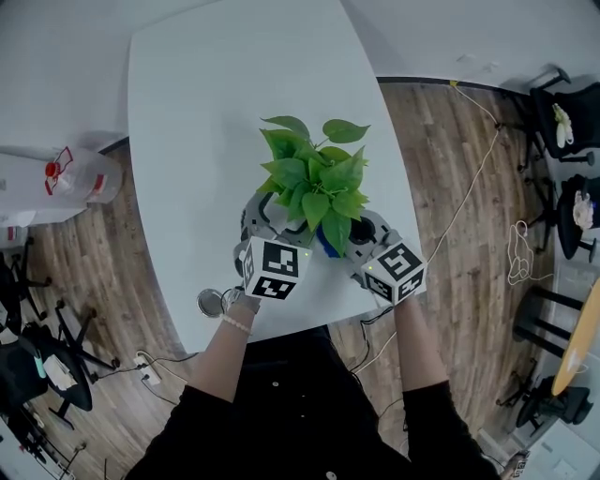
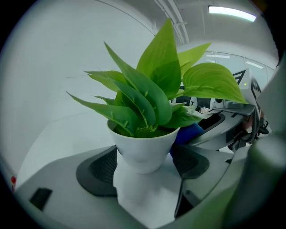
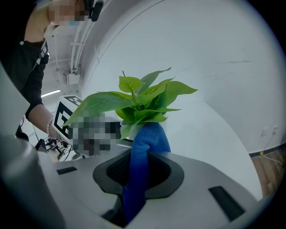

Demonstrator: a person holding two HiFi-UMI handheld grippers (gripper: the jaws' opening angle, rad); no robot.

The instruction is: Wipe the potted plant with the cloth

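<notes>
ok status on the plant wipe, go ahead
Left tongs shut on white pot. Right tongs shut on blue cloth, cloth at the pot's side, under the leaves. Nothing in the way.

An office or lab room: a white table (image 1: 187, 112) on wood-look flooring (image 1: 436, 131), black swivel chairs (image 1: 562, 127) alongside, loose cables (image 1: 478, 173) trailing, strip lights (image 2: 232, 12) overhead.

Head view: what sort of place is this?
Probably an office or lab: a white table, black office chairs at the right edge, and cables trailing over wood-look flooring.
</notes>
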